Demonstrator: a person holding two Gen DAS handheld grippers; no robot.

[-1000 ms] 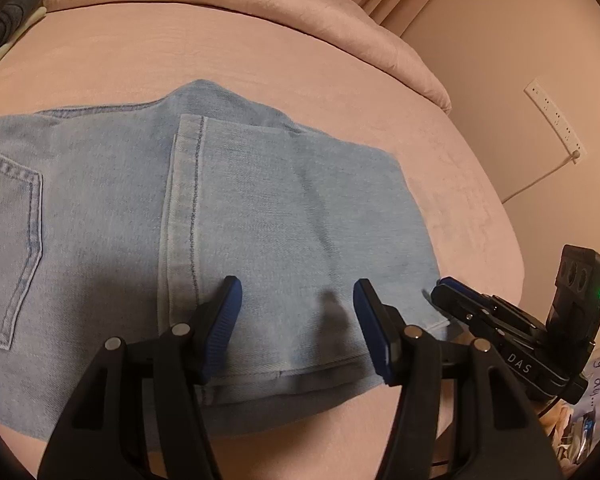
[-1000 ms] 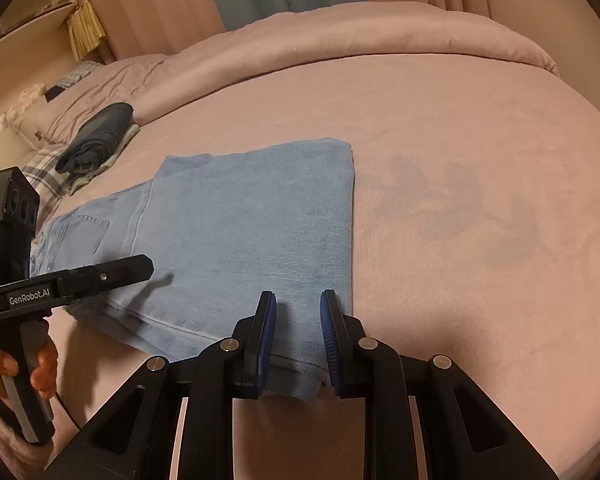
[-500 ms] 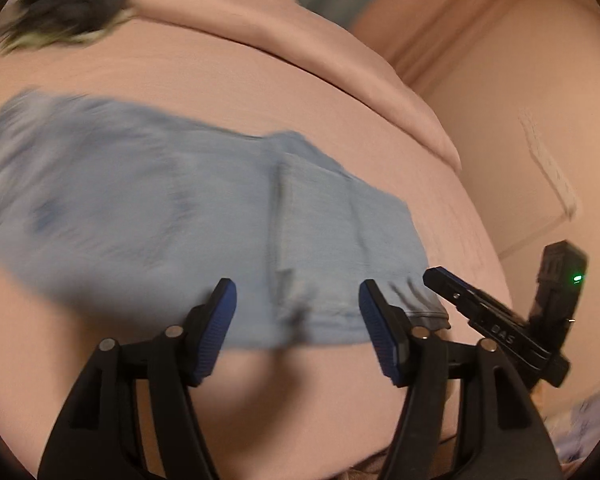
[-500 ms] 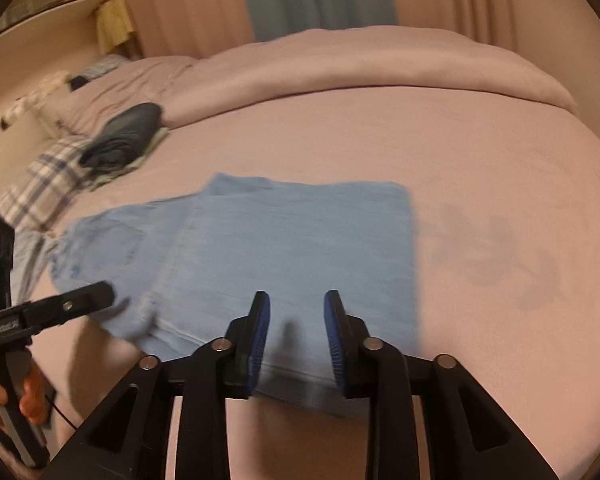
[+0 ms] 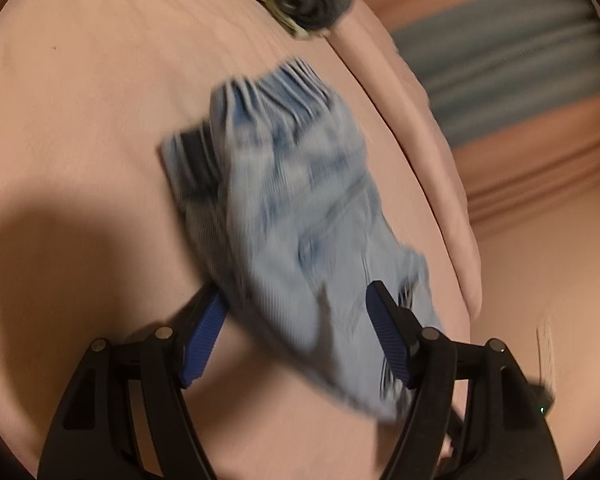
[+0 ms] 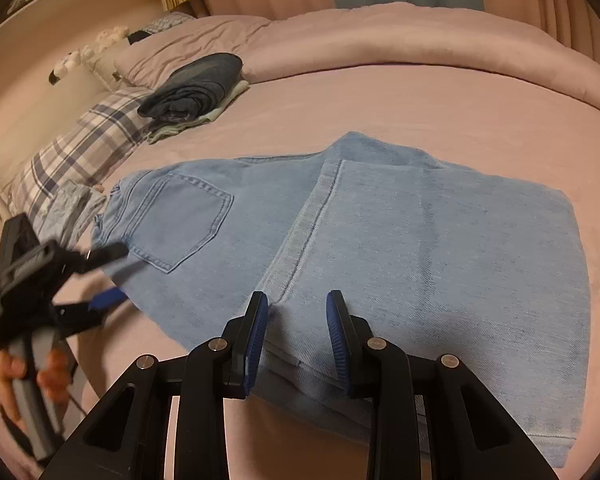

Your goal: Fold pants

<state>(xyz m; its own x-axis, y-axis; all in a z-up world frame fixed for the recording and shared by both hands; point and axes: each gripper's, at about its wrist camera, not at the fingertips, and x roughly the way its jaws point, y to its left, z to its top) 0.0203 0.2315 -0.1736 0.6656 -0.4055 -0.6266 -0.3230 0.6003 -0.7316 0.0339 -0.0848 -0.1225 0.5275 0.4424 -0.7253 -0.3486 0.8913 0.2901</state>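
Observation:
Light blue jeans (image 6: 380, 240) lie flat on the pink bed, legs folded over the seat, back pocket facing up at the left. My right gripper (image 6: 298, 330) is open and empty, hovering just above the near edge of the folded legs. My left gripper (image 5: 296, 328) is open and empty; in the right wrist view it (image 6: 112, 276) is at the waistband end on the left, held by a hand. The left wrist view is blurred; the jeans (image 5: 300, 240) run away from its fingers.
A stack of folded dark clothes (image 6: 196, 88) sits at the back left of the bed. A plaid pillow (image 6: 72, 152) and pale cloth lie at the left edge. A rolled pink duvet (image 6: 420, 40) runs along the far side.
My left gripper swung from the folded leg end around to the waistband end, staying open. My right gripper opened wider and shifted left along the near edge.

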